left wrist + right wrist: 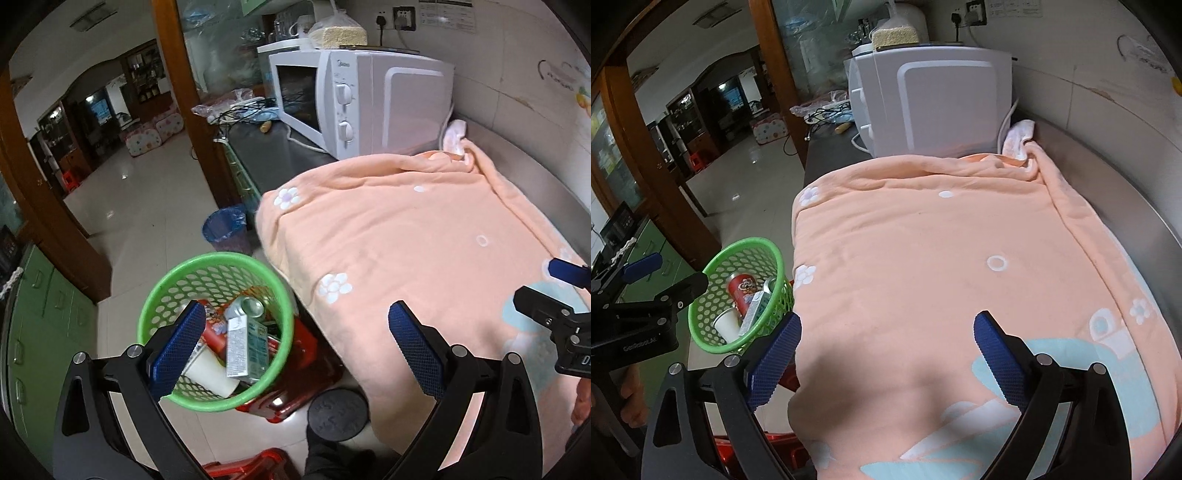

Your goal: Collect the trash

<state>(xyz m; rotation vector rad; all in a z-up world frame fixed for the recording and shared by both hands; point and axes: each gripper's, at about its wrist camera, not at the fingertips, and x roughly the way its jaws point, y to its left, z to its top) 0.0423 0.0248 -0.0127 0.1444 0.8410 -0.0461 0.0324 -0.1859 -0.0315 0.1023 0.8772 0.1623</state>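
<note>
A green mesh basket [173,280] stands on a red stool beside the counter. It holds a green-and-white carton [245,347], a drink can [253,306], a white paper cup [210,371] and a red snack tube [740,290]. My left gripper [295,354] is open and empty, its left finger over the basket's rim and its right finger over the peach blanket [406,236]. My right gripper [886,363] is open and empty above the blanket [942,258]. The basket also shows in the right wrist view [713,332], where the left gripper's body appears at the left edge.
A white microwave [354,99] stands at the blanket's far end. A blue-lined bin [225,230] sits on the floor beyond the basket. A red stool [295,387] and a black round disc [338,408] lie below. Green cabinets [44,317] are at the left.
</note>
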